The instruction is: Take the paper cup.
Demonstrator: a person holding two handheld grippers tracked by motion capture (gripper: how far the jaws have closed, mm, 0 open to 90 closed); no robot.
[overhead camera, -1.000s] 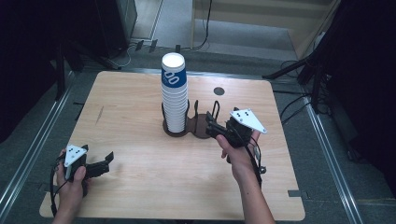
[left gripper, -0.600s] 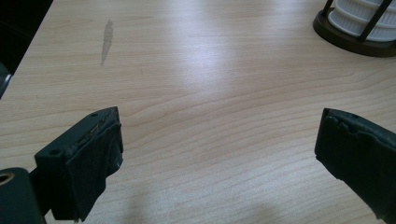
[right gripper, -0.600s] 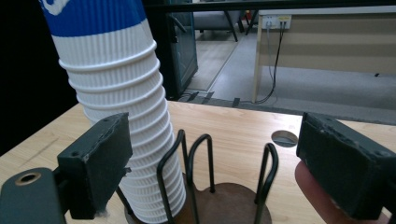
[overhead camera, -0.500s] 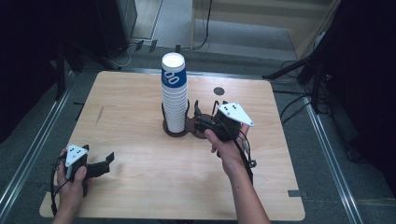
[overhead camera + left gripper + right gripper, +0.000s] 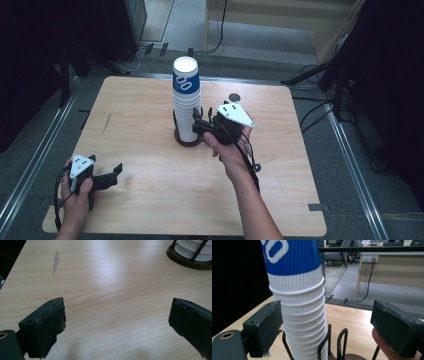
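Note:
A tall stack of white ribbed paper cups (image 5: 186,100), the top one with a blue band, stands upside down in a black wire holder (image 5: 191,141) at the middle of the wooden table (image 5: 150,200). My right gripper (image 5: 200,120) is at the stack's right side, pointing left at it. In the right gripper view the stack (image 5: 299,302) lies between the open jaws, close to the left one, with a wide gap to the right one. My left gripper (image 5: 116,172) rests low at the table's front left, open, with bare wood between its jaws (image 5: 117,322).
A small dark round spot (image 5: 234,97) marks the table behind the right hand. A grey scuff (image 5: 106,122) lies on the left part of the wood. Metal rails (image 5: 35,165) run along the floor on both sides. The holder's base (image 5: 187,262) shows in the left gripper view's top right.
My right gripper has moved left and slightly up, from beside the holder to the cup stack. The left hand has stayed where it was.

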